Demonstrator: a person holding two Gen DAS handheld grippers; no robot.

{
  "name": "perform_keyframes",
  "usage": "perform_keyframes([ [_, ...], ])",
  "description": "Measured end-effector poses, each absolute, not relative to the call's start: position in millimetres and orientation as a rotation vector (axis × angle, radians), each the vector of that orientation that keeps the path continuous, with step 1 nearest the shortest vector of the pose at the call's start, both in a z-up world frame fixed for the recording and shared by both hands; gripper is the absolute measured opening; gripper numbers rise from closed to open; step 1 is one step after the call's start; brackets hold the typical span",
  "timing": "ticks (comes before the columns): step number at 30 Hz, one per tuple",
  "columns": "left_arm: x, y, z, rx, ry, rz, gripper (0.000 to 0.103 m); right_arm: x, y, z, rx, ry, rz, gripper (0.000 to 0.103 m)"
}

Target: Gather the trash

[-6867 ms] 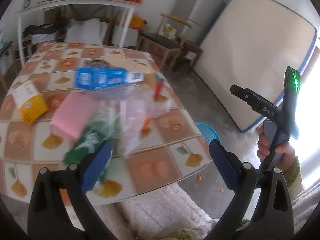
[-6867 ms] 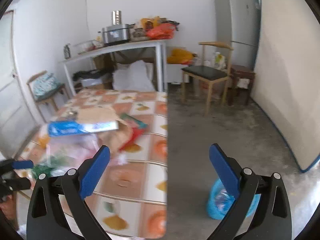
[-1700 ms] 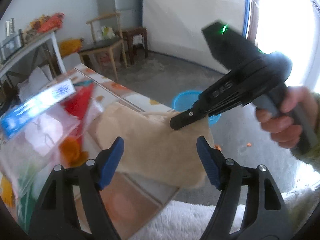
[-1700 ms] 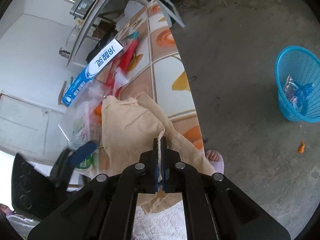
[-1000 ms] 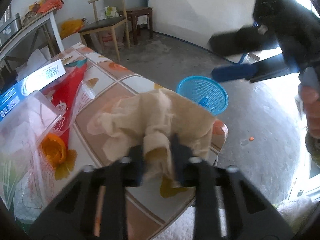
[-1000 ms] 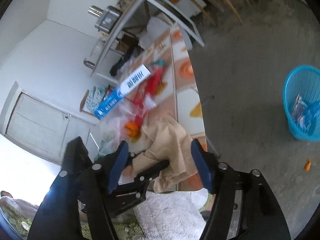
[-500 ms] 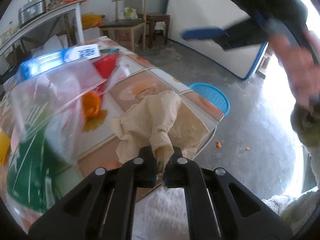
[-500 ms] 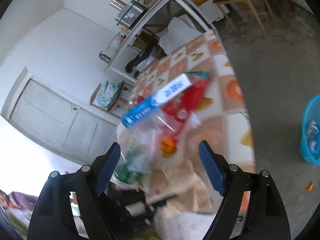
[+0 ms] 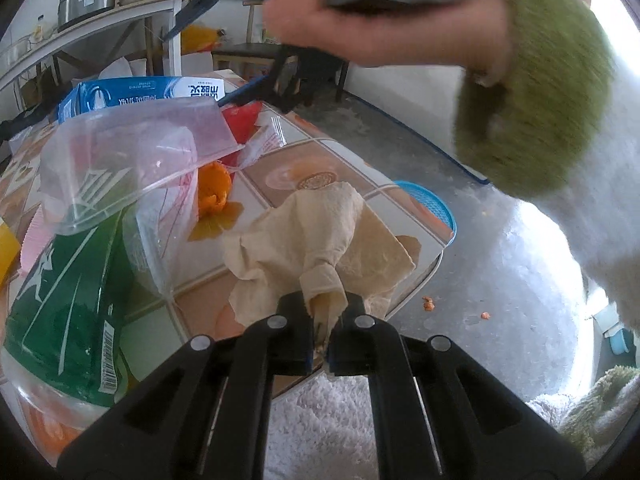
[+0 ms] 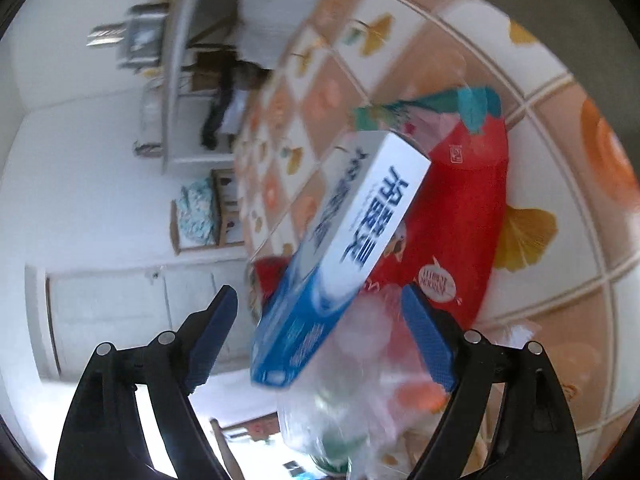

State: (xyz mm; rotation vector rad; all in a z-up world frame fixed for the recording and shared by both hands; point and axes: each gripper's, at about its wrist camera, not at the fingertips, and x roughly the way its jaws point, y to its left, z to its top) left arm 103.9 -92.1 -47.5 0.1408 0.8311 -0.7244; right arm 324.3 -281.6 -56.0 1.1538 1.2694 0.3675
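Observation:
My left gripper [image 9: 322, 326] is shut on a crumpled tan paper napkin [image 9: 324, 236] at the near corner of the tiled table [image 9: 288, 160]. My right gripper [image 10: 320, 340] is open, its jaws on either side of a blue and white box [image 10: 344, 252] without touching it; the box rests on a red snack bag [image 10: 452, 216] and clear plastic [image 10: 360, 392]. In the left wrist view the box [image 9: 140, 94] lies behind a clear plastic container [image 9: 132, 160], next to a green packet [image 9: 68, 284] and orange peel [image 9: 214, 194]. The blue trash basket [image 9: 432, 210] stands on the floor past the table corner.
The right hand and green sleeve [image 9: 532, 80] cross above the table in the left wrist view. A white shelf table [image 9: 100, 28] with a cooker and a chair [image 9: 256, 52] stand behind. Orange scraps [image 9: 428, 302] lie on the grey floor. White fuzzy fabric [image 9: 320, 420] is below my left gripper.
My right gripper has swung across the table and come down over the blue and white box, still open. My left gripper stays shut on the napkin.

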Motion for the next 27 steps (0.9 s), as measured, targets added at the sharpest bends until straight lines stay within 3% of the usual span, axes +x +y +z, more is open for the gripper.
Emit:
perform_keyframes([
  [7, 105.1, -91.3, -49.7, 0.137, 0.827, -0.748, 0.003, 343.5, -270.5, -73.9, 1.184, 1.300, 0.304, 0.080],
  [15, 109.8, -95.6, -53.1, 0.145, 0.832, -0.758, 0.003, 349.8, -271.3, -91.1, 1.271, 1.294, 0.355, 0.046],
  [22, 108.3, -96.5, -51.8, 0.149, 0.828, -0.756, 0.003, 340.2, -279.0, -85.2, 1.411, 1.210, 0.455, 0.035],
  [27, 105.9, -98.7, -50.2, 0.157, 0.820, -0.752, 0.003, 325.6, -292.5, -62.1, 1.474, 1.115, 0.550, 0.033],
])
